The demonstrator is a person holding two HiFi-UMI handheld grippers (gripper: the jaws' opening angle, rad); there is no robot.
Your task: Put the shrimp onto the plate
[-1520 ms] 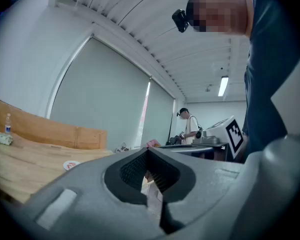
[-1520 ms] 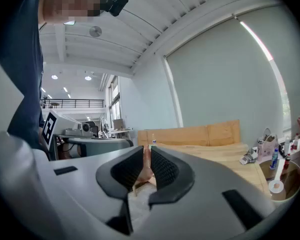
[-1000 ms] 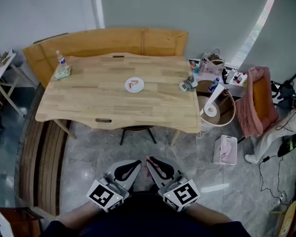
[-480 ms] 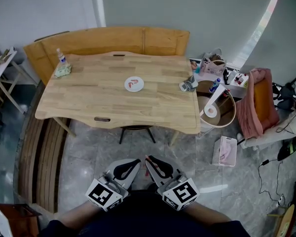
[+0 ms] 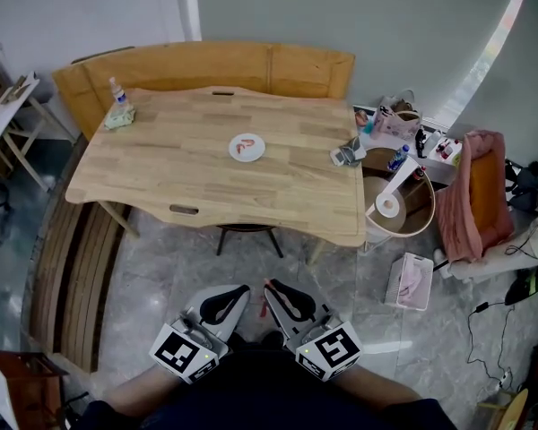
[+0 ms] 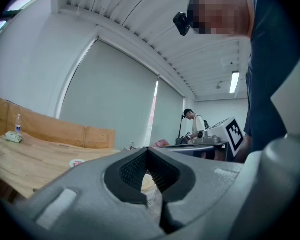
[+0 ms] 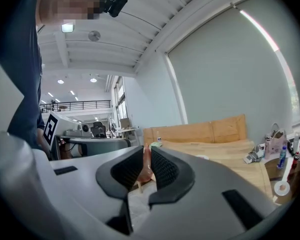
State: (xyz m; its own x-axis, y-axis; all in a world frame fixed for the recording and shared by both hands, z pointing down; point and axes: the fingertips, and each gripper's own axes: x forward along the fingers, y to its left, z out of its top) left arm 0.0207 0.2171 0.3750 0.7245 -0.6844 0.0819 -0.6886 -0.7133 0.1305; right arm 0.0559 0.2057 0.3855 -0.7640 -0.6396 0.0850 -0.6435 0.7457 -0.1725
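A white plate (image 5: 248, 156) lies mid-table, far ahead of me, with one pink shrimp (image 5: 245, 144) on it. Both grippers hang low over the floor, close to my body and well short of the table. My right gripper (image 5: 269, 288) is shut on a second pink shrimp (image 7: 145, 166), which stands pinched between its ribbed pads (image 7: 166, 170); a bit of that shrimp (image 5: 264, 306) shows beside the jaw in the head view. My left gripper (image 5: 243, 289) is shut, its tips touching and nothing between them (image 6: 149, 154). The plate (image 6: 77, 162) appears small in the left gripper view.
A wooden bench (image 5: 206, 65) backs the table (image 5: 161, 182). A bottle with a cloth (image 5: 118, 106) sits at the far left corner, a crumpled object (image 5: 345, 153) at the right edge. A stool (image 5: 247, 231) stands under the table. Right of it are a round basket (image 5: 403, 200), pink fabric (image 5: 471, 195) and clutter.
The head view has shifted a little, so the table sits slightly higher and further right. Both grippers stay where they were, the right one still closed on the shrimp.
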